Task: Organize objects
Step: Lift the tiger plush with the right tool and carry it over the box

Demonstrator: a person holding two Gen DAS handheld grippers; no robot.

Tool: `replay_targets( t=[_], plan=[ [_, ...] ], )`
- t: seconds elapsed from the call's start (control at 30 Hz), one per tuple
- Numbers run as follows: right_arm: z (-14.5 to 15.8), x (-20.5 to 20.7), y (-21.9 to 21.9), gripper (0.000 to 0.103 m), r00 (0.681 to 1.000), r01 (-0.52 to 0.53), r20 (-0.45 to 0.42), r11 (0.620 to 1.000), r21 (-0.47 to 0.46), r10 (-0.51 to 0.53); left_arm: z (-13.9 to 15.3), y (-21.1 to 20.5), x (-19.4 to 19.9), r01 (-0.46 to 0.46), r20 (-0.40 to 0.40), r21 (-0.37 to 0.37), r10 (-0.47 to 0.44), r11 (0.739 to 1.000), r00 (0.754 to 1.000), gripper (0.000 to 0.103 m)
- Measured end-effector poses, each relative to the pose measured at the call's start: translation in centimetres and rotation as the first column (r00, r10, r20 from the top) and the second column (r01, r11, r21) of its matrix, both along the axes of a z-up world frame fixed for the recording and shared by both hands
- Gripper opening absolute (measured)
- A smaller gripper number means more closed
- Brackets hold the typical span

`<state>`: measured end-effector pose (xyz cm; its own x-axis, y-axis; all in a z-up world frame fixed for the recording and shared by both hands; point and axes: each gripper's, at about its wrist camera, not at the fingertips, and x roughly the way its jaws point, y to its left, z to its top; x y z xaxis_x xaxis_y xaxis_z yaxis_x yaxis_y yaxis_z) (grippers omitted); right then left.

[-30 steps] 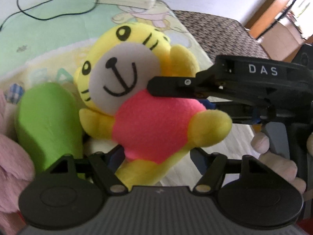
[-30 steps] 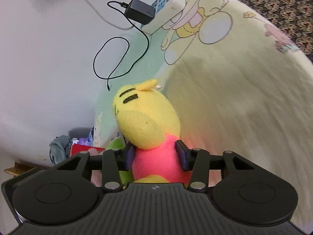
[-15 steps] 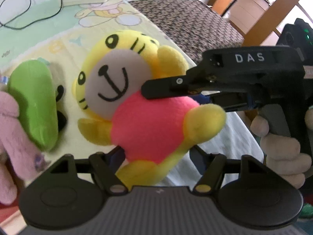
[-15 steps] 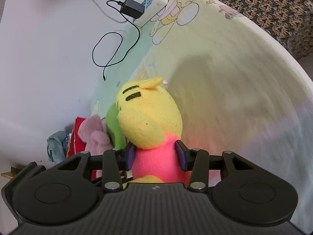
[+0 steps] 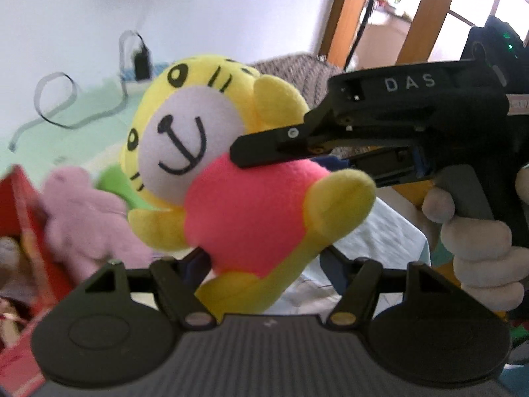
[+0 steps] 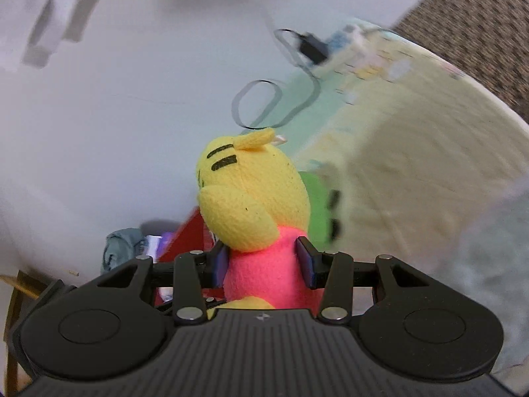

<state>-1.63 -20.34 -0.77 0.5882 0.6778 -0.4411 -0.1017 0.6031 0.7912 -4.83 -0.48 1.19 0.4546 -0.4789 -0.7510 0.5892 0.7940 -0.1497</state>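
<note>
A yellow plush tiger with a white face, black stitched features and a bright pink body (image 5: 231, 178) is held up above the bed (image 6: 413, 152), gripped from two sides at once. The right gripper (image 6: 264, 264) is clamped on the tiger's pink torso just below the head: in the right wrist view its two dark pads (image 6: 305, 261) press into the pink fabric on either side, and the back of the yellow head rises above them. In the left wrist view the same black right gripper, lettered DAS, reaches in from the right of the tiger, one finger lying across the top of the pink chest, with a gloved hand (image 5: 476, 241) wrapped around its handle. The left gripper (image 5: 264, 264) takes the tiger from below, its jaws closed against the lower pink body and yellow legs.

Left of the tiger and lower, a pale pink plush toy (image 5: 82, 218) lies beside a red box edge (image 5: 29, 218), blurred. Just behind the tiger's head a lime green plush (image 6: 317, 208) shows against the bed's pale cartoon-print sheet. Farther behind the tiger, near the white wall, a black charger plugged into a white power strip (image 6: 350, 43) sits with a looped black cable (image 6: 261, 106). Beyond that edge of the sheet lies brown patterned fabric (image 6: 479, 33).
</note>
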Motion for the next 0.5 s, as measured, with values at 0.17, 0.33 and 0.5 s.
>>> replay_targets(
  t=[0.17, 0.33, 0.5],
  plan=[
    [2.3, -0.1, 5.2, 0.046, 0.995, -0.035, 0.090, 0.999, 0.009, 0.034, 2.2, 5.4, -0.4, -0.043, 0.070, -0.027, 0.045, 0.999, 0.997, 0.070],
    [3.4, 0.7, 10.0, 0.046, 0.988, -0.073, 0.138, 0.997, 0.010, 0.071, 3.3, 10.6, -0.3, -0.089, 0.127, -0.020, 0.091, 0.996, 0.988, 0.070],
    [3.4, 2.3, 14.6, 0.045, 0.985, -0.079, 0.152, 0.997, -0.013, 0.080, 3.7, 15.6, 0.0, -0.125, 0.124, -0.035, 0.129, 0.991, 0.984, 0.070]
  ],
)
